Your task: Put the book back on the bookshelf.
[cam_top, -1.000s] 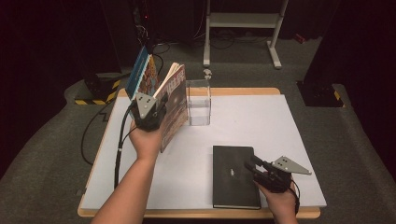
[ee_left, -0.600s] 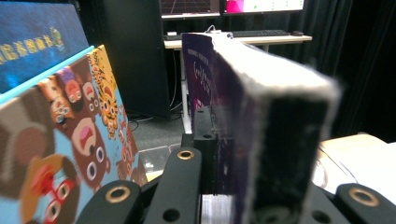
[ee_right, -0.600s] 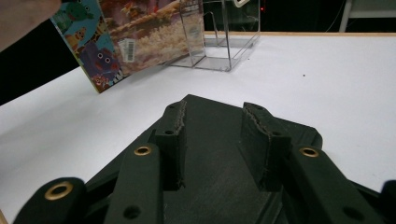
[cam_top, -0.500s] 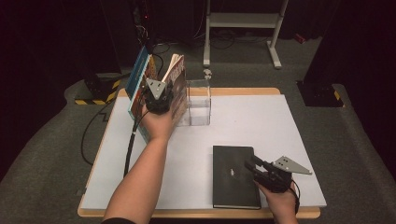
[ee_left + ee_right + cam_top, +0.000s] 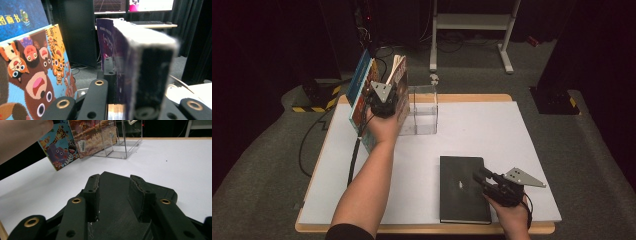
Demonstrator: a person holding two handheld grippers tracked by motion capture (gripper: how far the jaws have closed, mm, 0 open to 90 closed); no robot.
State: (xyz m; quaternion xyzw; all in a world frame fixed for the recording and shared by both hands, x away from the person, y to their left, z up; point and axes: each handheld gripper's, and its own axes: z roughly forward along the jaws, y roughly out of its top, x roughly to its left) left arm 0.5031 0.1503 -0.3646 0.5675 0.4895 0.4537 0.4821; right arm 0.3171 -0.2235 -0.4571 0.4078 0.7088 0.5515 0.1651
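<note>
My left gripper [image 5: 384, 97] clamps the thick paperback [image 5: 140, 62], upright beside the acrylic stand [image 5: 422, 110] and leaning picture books [image 5: 362, 95]. If I tilt it, they may topple (they lean loosely). My right gripper [image 5: 484, 179] hovers open over the black notebook [image 5: 459, 187].

My left tool [image 5: 125, 100] has its black jaws clamped on a thick purple-covered book [image 5: 140, 62], which stands upright with its pale page edges facing me (too close, so blurred). Just left leans a picture book [image 5: 37, 82] with cartoon bears and tigers, a blue book [image 5: 20, 17] behind it.
</note>
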